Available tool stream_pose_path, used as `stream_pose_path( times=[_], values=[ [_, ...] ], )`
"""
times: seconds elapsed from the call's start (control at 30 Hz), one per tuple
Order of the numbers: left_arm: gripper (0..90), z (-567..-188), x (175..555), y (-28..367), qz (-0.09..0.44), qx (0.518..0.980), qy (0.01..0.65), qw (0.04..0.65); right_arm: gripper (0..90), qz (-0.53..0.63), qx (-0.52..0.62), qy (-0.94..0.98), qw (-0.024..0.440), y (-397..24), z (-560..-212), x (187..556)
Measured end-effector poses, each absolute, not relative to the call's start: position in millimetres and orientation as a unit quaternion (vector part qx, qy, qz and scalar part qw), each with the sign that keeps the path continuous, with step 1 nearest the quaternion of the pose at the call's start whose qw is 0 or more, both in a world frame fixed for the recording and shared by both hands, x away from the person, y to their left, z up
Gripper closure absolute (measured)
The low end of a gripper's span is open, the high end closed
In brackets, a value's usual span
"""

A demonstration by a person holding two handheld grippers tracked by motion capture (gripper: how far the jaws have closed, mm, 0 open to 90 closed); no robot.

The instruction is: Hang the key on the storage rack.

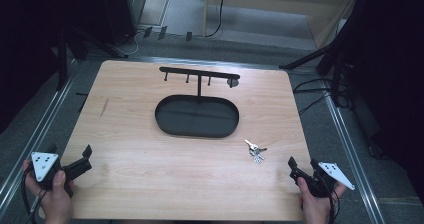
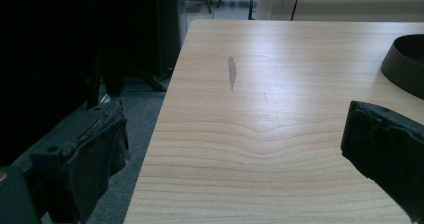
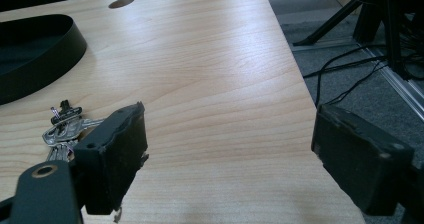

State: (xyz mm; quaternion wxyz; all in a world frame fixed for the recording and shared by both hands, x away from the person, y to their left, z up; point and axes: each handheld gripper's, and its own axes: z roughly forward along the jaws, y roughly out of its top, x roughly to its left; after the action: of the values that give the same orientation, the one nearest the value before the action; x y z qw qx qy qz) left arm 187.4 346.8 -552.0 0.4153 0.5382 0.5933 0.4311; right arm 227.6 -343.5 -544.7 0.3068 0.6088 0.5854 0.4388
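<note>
Black jaws of the right gripper (image 3: 227, 159) closest, spread wide, nothing between them but bare wood; blocky pads, matt and a little ragged at the edges. Held low over the near right corner of the table (image 1: 150, 184), partly past its edge. Just beside the left pad, keys (image 3: 65, 129): a small bunch of silvery metal, flat blades fanned out, one dark-headed piece on top, lying on the wood and apart from the pad. Seen from the high view, keys (image 1: 255, 151) right of centre, between the tray and the right gripper (image 1: 302, 168).

Left gripper (image 2: 235, 149) likewise gaping, pads frayed and dull, one off the table's left edge over grey floor, one over the wood. Gripped in a hand at the near left corner, left gripper (image 1: 82, 160).

Table pale wood, smooth, with wavy grain, rounded corners and one grey smear (image 2: 232, 73). Tray (image 1: 165, 126) oval, black, low-walled, matt, at the centre. Rack (image 1: 199, 75) behind it: thin black bar on a post, short pegs hanging under it.
</note>
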Motion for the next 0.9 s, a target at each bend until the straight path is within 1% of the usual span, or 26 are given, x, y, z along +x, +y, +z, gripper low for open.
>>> stream_pose_path(
  times=[0.23,0.27,0.4,0.43,0.47,0.5,0.53,0.67,0.8,0.9],
  values=[
    [0.0,-552.1,187.2,347.4,0.429,0.537,0.593,0.419,15.1,0.437,0.607,0.586,0.311,-343.0,-544.5,227.1],
    [0.0,-552.0,187.3,347.1,0.429,0.538,0.593,0.417,15.8,0.445,0.613,0.577,0.305,-346.1,-544.4,226.9],
    [0.0,-552.0,186.9,348.0,0.424,0.534,0.598,0.422,21.5,0.462,0.629,0.558,0.284,-354.1,-543.2,226.8],
    [0.0,-552.0,186.9,348.0,0.424,0.534,0.598,0.422,21.5,0.462,0.629,0.558,0.284,-354.1,-543.2,226.8],
    [0.0,-552.1,186.3,348.8,0.423,0.531,0.599,0.424,25.3,0.462,0.624,0.568,0.274,-354.3,-542.6,228.5],
    [0.0,-552.1,186.3,348.8,0.423,0.531,0.599,0.424,25.3,0.462,0.624,0.568,0.274,-354.3,-542.6,228.5],
    [0.0,-552.1,186.2,349.4,0.421,0.530,0.599,0.427,29.5,0.452,0.618,0.583,0.270,-352.2,-541.6,230.7],
    [0.0,-552.2,187.1,350.7,0.419,0.521,0.609,0.427,32.0,0.448,0.613,0.595,0.264,-347.3,-539.4,232.4],
    [0.0,-551.9,188.1,347.3,0.425,0.535,0.601,0.415,32.7,0.444,0.613,0.602,0.253,-343.0,-537.9,235.4],
    [0.0,-551.9,188.8,349.0,0.426,0.527,0.609,0.413,35.2,0.431,0.610,0.617,0.247,-335.9,-532.5,240.0]
  ],
)
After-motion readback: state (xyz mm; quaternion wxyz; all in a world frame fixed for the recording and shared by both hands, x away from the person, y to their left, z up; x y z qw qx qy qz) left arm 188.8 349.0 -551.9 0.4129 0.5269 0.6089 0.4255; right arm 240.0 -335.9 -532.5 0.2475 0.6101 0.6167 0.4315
